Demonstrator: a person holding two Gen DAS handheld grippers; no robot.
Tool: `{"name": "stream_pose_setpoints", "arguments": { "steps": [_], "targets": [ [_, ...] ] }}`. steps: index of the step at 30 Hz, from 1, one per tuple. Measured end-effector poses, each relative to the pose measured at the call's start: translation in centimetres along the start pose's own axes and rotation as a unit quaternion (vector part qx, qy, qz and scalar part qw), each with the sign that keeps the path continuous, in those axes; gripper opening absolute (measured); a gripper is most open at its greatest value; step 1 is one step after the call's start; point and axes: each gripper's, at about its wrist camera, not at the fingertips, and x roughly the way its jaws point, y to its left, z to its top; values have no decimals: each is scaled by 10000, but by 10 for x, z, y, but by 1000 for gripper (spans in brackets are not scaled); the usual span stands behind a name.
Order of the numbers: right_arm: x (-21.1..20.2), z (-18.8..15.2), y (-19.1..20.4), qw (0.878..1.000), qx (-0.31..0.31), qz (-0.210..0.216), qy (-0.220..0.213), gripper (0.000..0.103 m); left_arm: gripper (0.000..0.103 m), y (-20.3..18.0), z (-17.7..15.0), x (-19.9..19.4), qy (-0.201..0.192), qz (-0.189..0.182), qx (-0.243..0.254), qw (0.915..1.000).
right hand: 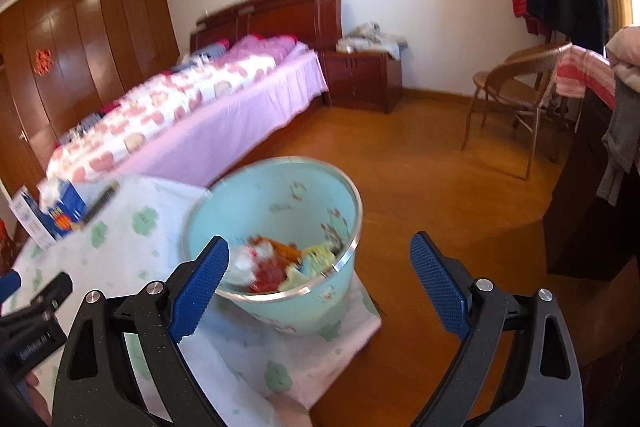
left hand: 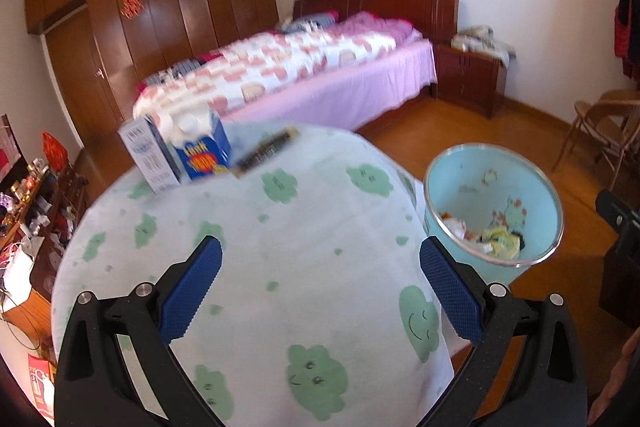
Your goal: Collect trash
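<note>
Left gripper (left hand: 320, 259): fingers (left hand: 192, 291) spread wide, nothing held, nothing touched; only patterned cloth is seen between them. Right gripper (right hand: 320, 263): fingers (right hand: 200, 287) likewise spread wide and empty; the left pad overlaps the bin rim in the right wrist view, but contact cannot be confirmed.

Ahead of the left gripper, at the far edge of the surface (left hand: 280, 227), three items are noted close together: a white-and-blue carton (left hand: 148, 159), a blue packet (left hand: 204, 151) just beside it, and a dark flat wrapper (left hand: 266, 149) just right of the packet. The wrapper's long axis is seen running obliquely, rising toward the right. All three are blurred; print is unreadable.

The light blue bin (right hand: 276, 223) is placed at the right edge of the surface, already holding mixed scraps (right hand: 280, 263). It lies directly ahead of the right gripper and to the right of the left one.

Judgement: the left gripper is the nearer to the remaining items; a forward reach is called for, then a carry rightward to the bin.
</note>
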Motion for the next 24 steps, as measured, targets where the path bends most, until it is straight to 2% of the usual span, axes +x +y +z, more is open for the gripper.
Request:
{"name": "stream_pose_setpoints", "arguments": {
  "steps": [6, 10, 14, 24],
  "targets": [
    [-48, 11, 19, 9942, -305, 149, -1016, 92, 97, 14, 11, -34, -545, -100, -319, 9980],
    [-66, 14, 19, 9867, -350, 42, -1586, 95, 97, 17, 20, -54, -851, -236, -423, 9952],
    [-65, 17, 20, 9849, -267, 16, -1708, 96, 97, 12, 24, -65, -1027, -226, -343, 9939],
    [-59, 33, 16, 9846, -281, 114, -1723, 96, 97, 4, 23, -71, -1055, -257, -196, 9939]
  ]
}}
